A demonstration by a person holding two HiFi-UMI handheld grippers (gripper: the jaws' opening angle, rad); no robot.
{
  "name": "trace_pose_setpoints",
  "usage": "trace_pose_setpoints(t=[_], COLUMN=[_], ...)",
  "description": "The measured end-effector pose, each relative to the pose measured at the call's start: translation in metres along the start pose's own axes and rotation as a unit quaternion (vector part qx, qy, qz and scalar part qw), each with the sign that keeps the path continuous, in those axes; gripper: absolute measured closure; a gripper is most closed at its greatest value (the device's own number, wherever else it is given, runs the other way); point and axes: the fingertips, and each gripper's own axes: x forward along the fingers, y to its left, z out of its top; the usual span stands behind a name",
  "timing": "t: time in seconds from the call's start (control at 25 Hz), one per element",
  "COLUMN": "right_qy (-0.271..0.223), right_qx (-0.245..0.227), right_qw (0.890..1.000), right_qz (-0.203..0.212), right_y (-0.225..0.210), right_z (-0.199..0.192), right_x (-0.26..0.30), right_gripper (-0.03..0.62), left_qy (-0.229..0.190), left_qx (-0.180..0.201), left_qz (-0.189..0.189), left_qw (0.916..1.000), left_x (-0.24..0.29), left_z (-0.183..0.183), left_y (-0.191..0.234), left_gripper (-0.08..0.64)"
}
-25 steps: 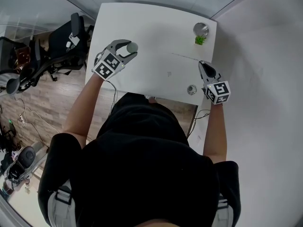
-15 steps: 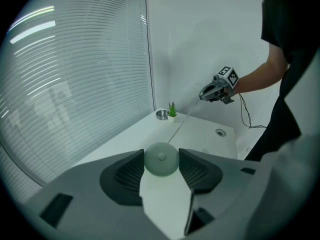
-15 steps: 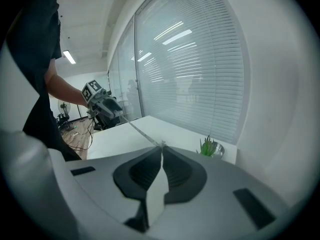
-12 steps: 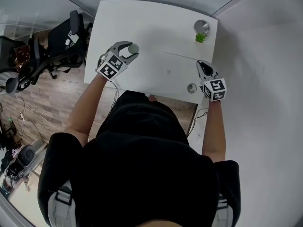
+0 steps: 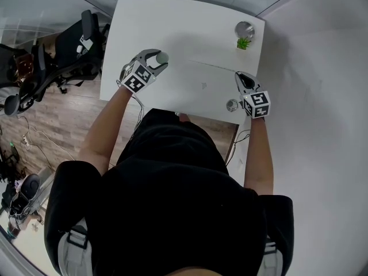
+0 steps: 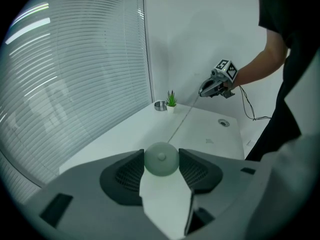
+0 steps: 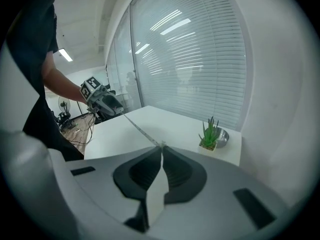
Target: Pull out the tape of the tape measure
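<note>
Person in a black top stands at the near edge of a white table [image 5: 172, 27], a gripper in each hand, forearms bare. Left gripper [image 5: 158, 58] out over the table's left side, jaws partway apart and clamped on the tape measure [image 6: 161, 158], a small round grey-green case seated between the ribbed pads, both pads pressing its sides. Right gripper [image 5: 239, 76] over the table's right side, jaws pinched together on the end of the tape [image 7: 137, 126], with no gap visible between the pads. The tape is drawn out, a thin pale strip running straight from the case across to the right gripper's tips, the two grippers well apart. At the right end it sits clearly above the tabletop; whether it clears the surface along its whole length I cannot tell. Round grommet [image 5: 232, 104] set in the table near the right gripper, toward the near edge. At the far right corner, a small potted plant [image 5: 244, 43] with a metal bowl [image 5: 244, 29] just behind it. Beyond the table, window blinds [image 7: 200, 59] closed. Off the table's left side, black office chairs [image 5: 75, 45] on a wood floor [image 5: 52, 131].
</note>
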Motion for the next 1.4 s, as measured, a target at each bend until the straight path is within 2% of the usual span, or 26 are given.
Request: trace_pose_setpoints(t=[0.32,0.96,1.4], right_qy=[0.03,0.078,0.131], right_qx=[-0.006,0.011,0.008], right_qw=[1.0,0.997,0.991], right_qz=[0.003,0.011,0.026], right_y=[-0.003,-0.007,-0.006], right_z=[-0.017,-0.051,-0.082], right_x=[0.018,0.056,0.084], right_gripper=[0.575,0.575,0.574], left_qy=[0.02,0.051,0.077], left_qx=[-0.016,-0.012,0.0], left_qz=[-0.007,-0.025,-0.035], left_qw=[0.9997,0.9983,0.9964], left_x=[0.024,0.063,0.087], left_z=[-0.018,-0.052,-0.082], left_y=[0.001,0.002,0.004], left_gripper=[0.333,0.332,0.331])
